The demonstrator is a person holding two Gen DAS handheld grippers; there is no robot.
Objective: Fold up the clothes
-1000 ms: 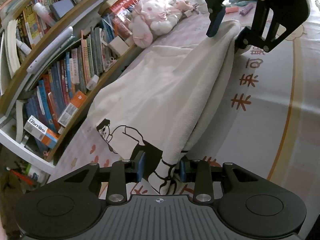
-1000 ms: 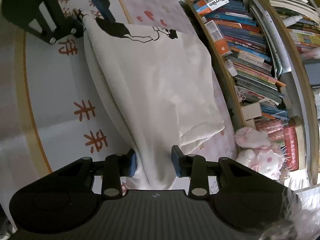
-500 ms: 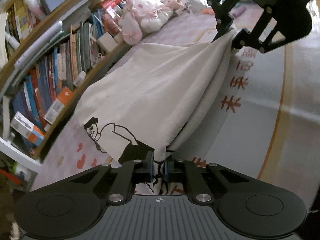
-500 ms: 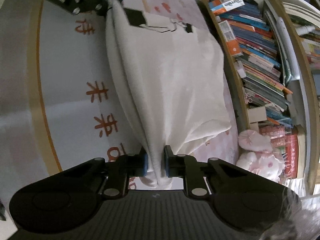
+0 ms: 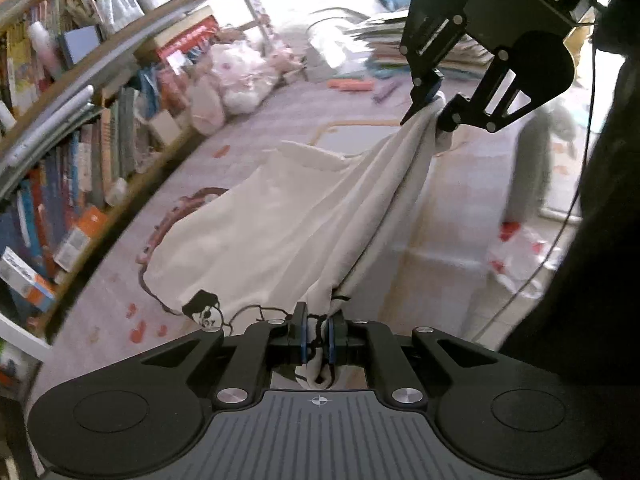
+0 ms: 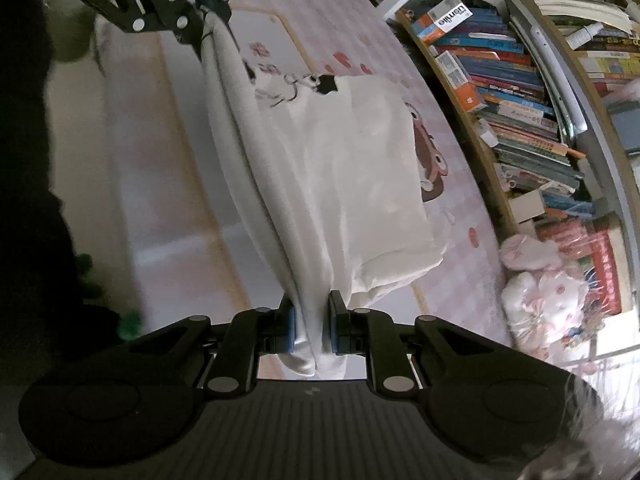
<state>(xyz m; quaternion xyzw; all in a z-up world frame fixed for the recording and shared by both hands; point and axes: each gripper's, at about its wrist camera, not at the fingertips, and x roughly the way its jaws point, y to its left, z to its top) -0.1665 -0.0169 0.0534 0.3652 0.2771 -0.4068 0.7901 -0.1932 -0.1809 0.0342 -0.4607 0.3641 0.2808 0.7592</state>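
A pink patterned play mat (image 6: pixel 400 52) covers the floor beside a crowded bookshelf (image 6: pixel 520 92); over the mat hangs a cream garment (image 5: pixel 288 220) with a black cartoon print (image 5: pixel 202 312), stretched between both grippers, its lower part draped on the mat; the left gripper (image 5: pixel 317 338) pinches one bunched end; the right gripper (image 6: pixel 312 330) clamps the other; pink plush toys (image 6: pixel 540 280) lie by the shelf.

Bookshelf (image 6: pixel 520 92) close along one side of mat (image 6: pixel 160 184), plush toys (image 6: pixel 540 284) at its foot; bare mat opposite gives passage
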